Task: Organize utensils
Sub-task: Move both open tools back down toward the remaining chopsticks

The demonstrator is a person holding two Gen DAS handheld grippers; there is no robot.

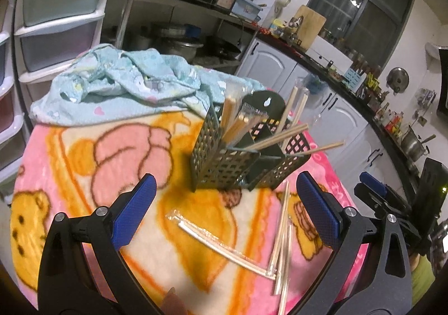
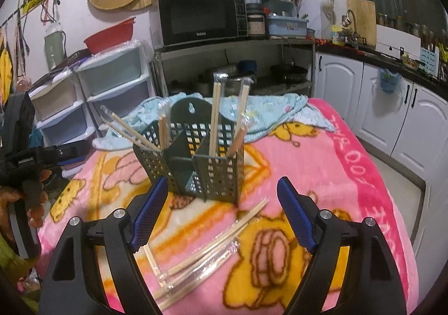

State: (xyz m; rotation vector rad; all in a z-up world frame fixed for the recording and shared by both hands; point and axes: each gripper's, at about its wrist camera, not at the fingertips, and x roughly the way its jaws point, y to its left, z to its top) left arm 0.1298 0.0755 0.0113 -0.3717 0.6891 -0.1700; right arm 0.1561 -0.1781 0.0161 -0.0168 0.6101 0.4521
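With its blue-padded fingers spread wide and nothing between them, the left gripper [image 1: 224, 208] hangs over a pink fleece blanket printed with yellow and orange cartoon figures [image 1: 84, 152]. The right gripper [image 2: 224, 214] stands likewise: jaws far apart, empty, above the same blanket.

Nearest the fingers lie the loose wooden chopsticks in clear plastic sleeves [image 2: 201, 256], a small untidy heap flat on the blanket; in the left wrist view one sleeved pair lies crosswise, touching the lower ends of the others.

Just beyond them stands the dark green perforated plastic utensil holder with several compartments [image 2: 215, 166], upright on the blanket. More sleeved chopsticks [image 1: 235, 121] stand in it, leaning outward at different angles, some in the left compartment and some in the right as the right wrist view shows it.

Behind the holder a crumpled pale blue patterned cloth [image 1: 123, 82] lies on the far part of the blanket. Farther back are a stack of pastel plastic drawers [image 2: 112, 82], a black microwave oven on a metal shelf [image 2: 200, 18], and white kitchen cabinets under a dark counter [image 2: 392, 102].

A person's hand [image 2: 33, 197] grips the left tool at the edge of the right wrist view.
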